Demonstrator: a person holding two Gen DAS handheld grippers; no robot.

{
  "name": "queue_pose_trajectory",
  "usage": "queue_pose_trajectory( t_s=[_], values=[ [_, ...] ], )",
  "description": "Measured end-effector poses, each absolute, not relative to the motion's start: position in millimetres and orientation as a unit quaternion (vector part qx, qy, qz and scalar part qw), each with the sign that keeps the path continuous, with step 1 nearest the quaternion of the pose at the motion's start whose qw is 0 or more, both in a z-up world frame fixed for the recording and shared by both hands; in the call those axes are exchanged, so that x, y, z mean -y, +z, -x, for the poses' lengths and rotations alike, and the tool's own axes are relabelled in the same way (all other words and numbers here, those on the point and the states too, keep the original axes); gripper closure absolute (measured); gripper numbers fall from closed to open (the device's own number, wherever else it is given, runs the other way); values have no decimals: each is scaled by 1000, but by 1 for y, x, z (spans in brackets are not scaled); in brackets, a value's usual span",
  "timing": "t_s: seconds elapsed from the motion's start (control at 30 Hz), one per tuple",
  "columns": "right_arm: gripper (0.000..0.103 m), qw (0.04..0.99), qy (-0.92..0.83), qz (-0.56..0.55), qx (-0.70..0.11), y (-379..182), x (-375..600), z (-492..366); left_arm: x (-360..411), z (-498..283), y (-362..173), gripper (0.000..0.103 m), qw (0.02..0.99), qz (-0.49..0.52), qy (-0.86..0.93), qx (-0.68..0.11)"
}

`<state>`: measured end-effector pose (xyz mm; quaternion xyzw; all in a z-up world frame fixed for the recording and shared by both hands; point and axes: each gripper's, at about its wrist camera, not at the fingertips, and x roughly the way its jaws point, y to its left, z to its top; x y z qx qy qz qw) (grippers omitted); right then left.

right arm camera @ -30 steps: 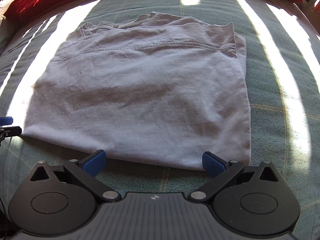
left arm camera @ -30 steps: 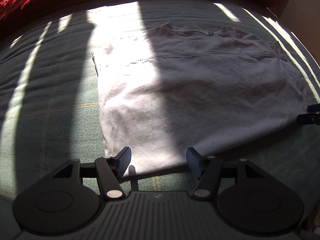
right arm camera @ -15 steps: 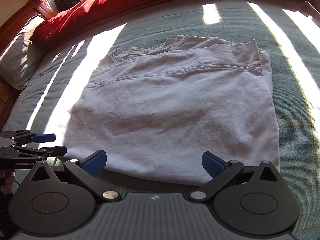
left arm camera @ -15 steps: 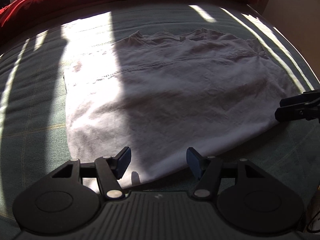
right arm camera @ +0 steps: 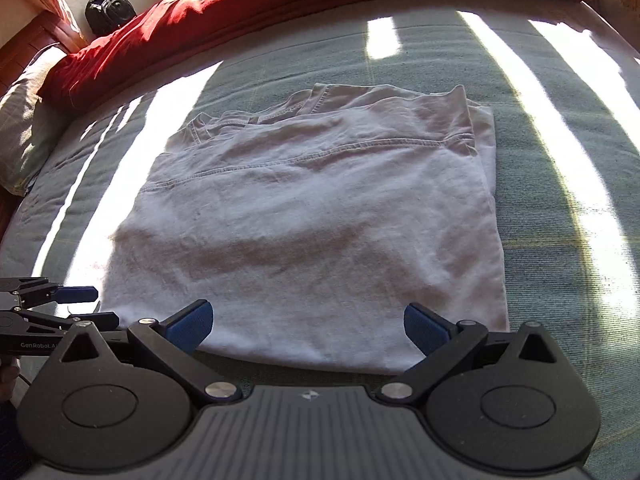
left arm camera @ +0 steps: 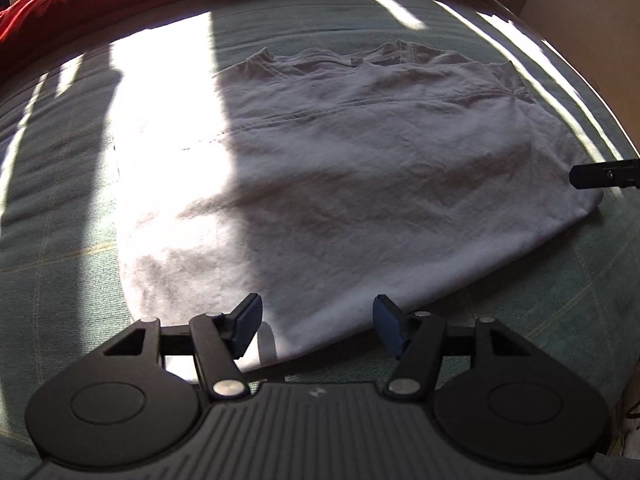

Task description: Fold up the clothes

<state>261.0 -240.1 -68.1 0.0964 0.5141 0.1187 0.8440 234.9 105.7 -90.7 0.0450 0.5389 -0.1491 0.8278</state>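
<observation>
Since a second ago the right claw (right arm camera: 307, 326) has drawn back from the folded shirt (right arm camera: 320, 232), so the red blanket (right arm camera: 240, 12) beyond it and the left claw (right arm camera: 80, 304) beside it now show; the left claw has shifted sideways along the shirt's near hem.

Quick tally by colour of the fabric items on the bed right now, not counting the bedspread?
White: 1, the folded shirt
Red: 1, the duvet along the far edge
Pale patterned: 1, the pillow at the left corner
Total: 3
</observation>
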Motion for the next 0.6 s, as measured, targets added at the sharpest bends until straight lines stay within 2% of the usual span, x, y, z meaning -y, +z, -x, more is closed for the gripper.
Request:
queue_pose_trajectory(
  t_s=[0.13, 0.43, 0.5, 0.6],
  values=[
    [0, 822, 43, -106, -558, -91, 265, -269, -111, -241, -87, 40, 829, -28, -141, -540],
    [0, 834, 99, -113, -531, -67, 231, -261, -146, -260, -62, 38, 846, 18, -114, -520],
    [0, 833, 114, -109, -530, -65, 220, -262, -163, -265, -61, 34, 849, 41, -95, -518],
    [0, 832, 133, -105, -528, -60, 207, -262, -200, -273, -67, 35, 844, 120, -57, -520]
  ],
)
